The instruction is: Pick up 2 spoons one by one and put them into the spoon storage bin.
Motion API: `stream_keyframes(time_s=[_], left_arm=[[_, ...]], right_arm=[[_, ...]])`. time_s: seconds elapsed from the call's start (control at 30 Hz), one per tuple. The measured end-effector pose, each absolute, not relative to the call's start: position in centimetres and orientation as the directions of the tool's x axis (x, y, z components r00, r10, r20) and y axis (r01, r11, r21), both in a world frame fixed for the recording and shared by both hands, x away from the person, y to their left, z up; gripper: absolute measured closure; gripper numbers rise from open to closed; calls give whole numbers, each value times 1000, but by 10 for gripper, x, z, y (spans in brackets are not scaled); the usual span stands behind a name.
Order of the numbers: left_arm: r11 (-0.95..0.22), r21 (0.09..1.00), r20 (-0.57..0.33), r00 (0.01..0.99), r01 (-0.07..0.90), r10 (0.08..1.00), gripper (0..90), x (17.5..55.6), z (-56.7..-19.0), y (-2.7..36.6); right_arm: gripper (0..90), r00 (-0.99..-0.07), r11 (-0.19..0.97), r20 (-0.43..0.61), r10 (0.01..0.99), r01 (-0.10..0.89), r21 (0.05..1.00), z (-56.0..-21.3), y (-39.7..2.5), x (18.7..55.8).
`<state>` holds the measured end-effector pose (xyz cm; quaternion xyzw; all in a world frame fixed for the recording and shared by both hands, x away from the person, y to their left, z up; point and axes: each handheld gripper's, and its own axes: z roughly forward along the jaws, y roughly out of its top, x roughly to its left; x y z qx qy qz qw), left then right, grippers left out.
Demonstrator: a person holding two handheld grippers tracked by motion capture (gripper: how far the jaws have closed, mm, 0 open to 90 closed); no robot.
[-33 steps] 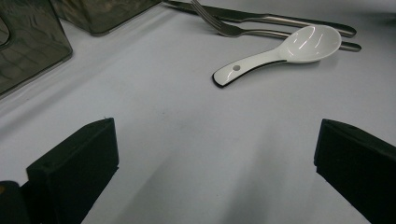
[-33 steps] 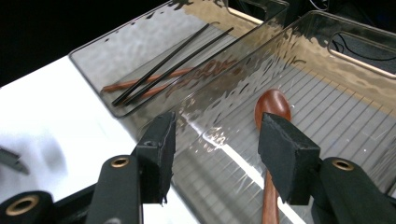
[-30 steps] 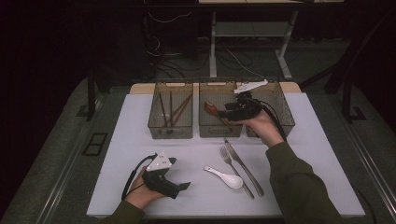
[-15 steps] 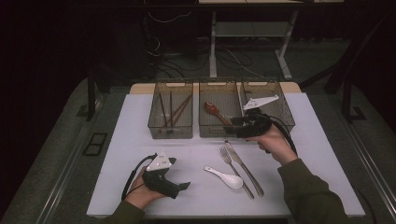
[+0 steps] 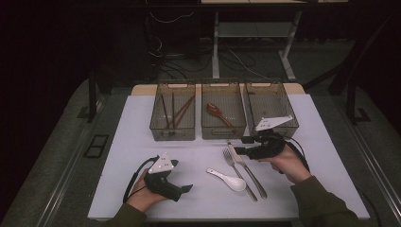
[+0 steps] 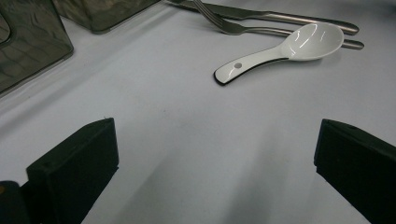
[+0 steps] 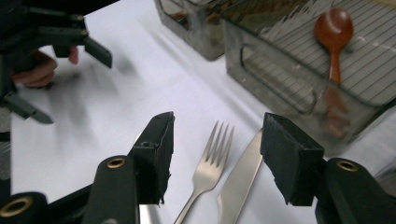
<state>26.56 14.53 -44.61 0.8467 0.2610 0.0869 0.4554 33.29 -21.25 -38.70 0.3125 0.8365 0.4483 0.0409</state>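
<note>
While the left gripper (image 5: 187, 188) rests on the white desk (image 5: 118, 156) near its front left corner, jaws wide apart and holding nothing, the right gripper (image 5: 239, 146) has come back from the dark mesh bins (image 5: 270, 106) along the far edge and now hangs low over the cutlery, half open and empty. I judge that one delivery is finished and the next pick begins. Between its jaws lie the steel fork (image 7: 208, 171) and the steel table knife (image 7: 239, 179), side by side at the desk's middle. Their long axes run front to back, the tines and blade pointing toward the bins. A white ceramic spoon (image 5: 228, 178) lies just left of them.
</note>
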Motion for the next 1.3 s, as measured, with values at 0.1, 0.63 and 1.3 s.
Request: stream_keyframes(time_s=[0.1, 0.63, 1.3], left_arm=[[-451, 817, -87, 850, 359, 519, 0, 266, -446, 145], [-453, 816, -86, 850, 359, 519, 0, 265, -446, 145], [-457, 814, -85, 851, 359, 518, 0, 265, -446, 144]], right_arm=[[439, -808, 408, 213, 550, 482, 775, -390, -215, 325], [450, -823, 442, 210, 528, 478, 759, -406, -226, 292], [557, -862, 552, 204, 464, 462, 694, -424, -203, 282]])
